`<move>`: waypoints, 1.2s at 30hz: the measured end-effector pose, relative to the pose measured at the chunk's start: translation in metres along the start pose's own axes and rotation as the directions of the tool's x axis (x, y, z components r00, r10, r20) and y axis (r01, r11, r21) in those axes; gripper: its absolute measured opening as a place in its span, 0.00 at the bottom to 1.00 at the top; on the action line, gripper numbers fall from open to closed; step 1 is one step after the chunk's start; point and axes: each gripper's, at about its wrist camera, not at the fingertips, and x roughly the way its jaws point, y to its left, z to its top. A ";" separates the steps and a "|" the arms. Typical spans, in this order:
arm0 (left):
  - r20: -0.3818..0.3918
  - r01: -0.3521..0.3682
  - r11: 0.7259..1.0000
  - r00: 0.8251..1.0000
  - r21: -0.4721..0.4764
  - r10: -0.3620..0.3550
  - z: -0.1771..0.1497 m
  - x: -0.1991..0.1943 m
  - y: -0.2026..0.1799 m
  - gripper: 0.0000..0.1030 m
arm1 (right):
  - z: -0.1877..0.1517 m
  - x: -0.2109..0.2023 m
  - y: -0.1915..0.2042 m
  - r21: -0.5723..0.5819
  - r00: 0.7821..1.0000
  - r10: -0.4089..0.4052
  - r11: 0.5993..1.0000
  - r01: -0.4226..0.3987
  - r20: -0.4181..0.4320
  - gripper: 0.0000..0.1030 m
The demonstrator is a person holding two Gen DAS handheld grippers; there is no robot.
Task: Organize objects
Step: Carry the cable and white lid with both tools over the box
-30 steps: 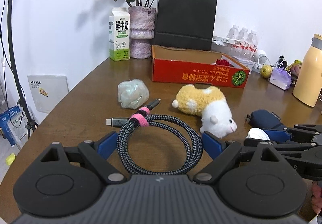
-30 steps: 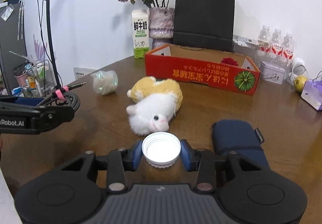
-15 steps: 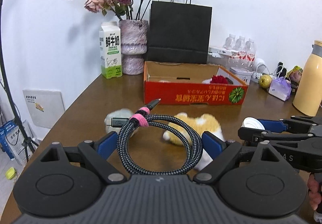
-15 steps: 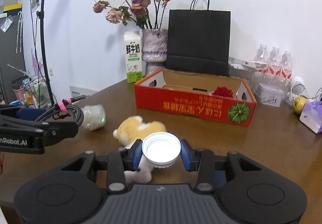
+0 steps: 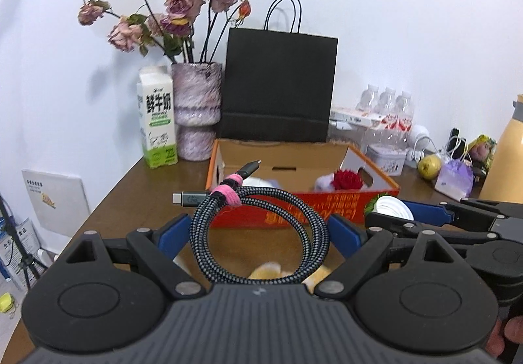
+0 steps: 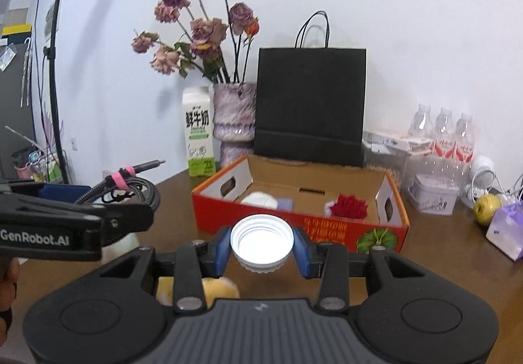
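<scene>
Both loads are in the carry stage, on their way to the red cardboard box point(image 6: 327, 226) that sits just ahead of and below the two grippers on the brown bench point(image 5: 137, 200). The left gripper point(image 5: 258, 230) has its blue pads spread wide and pressed against the two sides of a coiled braided cable point(image 5: 258, 233), bound with a pink strap, its two plugs sticking out past the fingertips toward the box. The right gripper point(image 6: 261, 243) is drawn in narrow around a white screw cap point(image 6: 261, 241), open side facing the camera, clamped between its blue pads. Each gripper is tipped slightly downward and held clear of the bench, the two side by side, the right one level with the left and just to its right, with a bit of the person's hand showing behind each handle. Under the grippers lies a yellow and white plush toy point(image 6: 219, 290), mostly hidden. Inside the box already are a red rose-like item point(image 6: 351, 205) and a white round thing point(image 6: 260, 200). The next move, I judge, calls for bringing both grippers forward over the near wall of the box, lowering them, and letting go over bare cardboard, taking care the cable's plugs do not catch on the rim.
</scene>
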 end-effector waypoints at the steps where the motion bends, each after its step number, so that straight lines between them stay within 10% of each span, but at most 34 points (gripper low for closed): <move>1: 0.006 0.001 1.000 1.000 -0.003 -0.001 0.004 0.004 -0.002 0.88 | 0.003 0.002 -0.002 0.000 1.000 -0.002 1.000 0.002 0.006 0.38; 36: 0.030 -0.091 0.994 0.995 -0.066 0.093 0.086 0.184 -0.031 0.88 | 0.067 0.147 -0.094 0.035 0.998 -0.054 0.998 0.054 -0.016 0.38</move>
